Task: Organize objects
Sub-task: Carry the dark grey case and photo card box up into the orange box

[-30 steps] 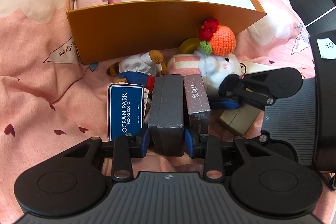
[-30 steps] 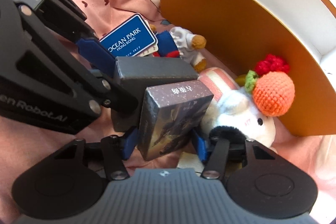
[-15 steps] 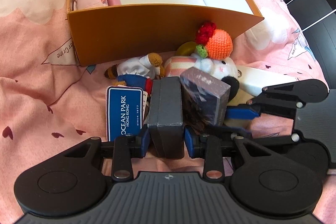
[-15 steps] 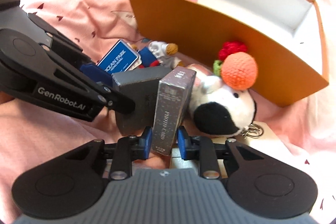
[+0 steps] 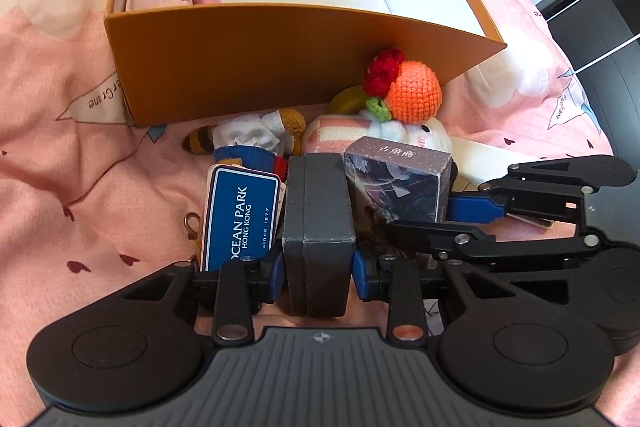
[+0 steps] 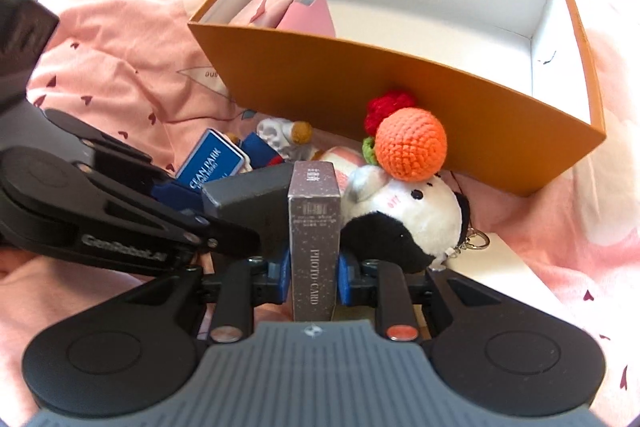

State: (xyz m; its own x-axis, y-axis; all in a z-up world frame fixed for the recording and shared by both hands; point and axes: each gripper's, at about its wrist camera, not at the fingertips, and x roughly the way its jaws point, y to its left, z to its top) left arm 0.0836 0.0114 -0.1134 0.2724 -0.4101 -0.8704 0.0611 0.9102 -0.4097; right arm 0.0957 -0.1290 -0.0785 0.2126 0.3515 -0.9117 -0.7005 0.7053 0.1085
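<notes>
Now your left gripper point(image 5: 318, 263) clamped on the dark grey box point(image 5: 318, 211), beside it your right gripper point(image 6: 313, 277), jaws just closing, pinching the upright purple card box point(image 6: 314, 227), both before the orange box point(image 6: 360, 83) on pink bedding point(image 5: 60, 155).

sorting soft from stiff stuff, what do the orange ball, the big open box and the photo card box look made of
Orange ball: crocheted yarn, matte, stitch loops visible. Big open box: stiff cardboard, smooth orange outside, white inside, thin straight walls. Photo card box: likely printed card; glare suggests clear film wrap.
</notes>
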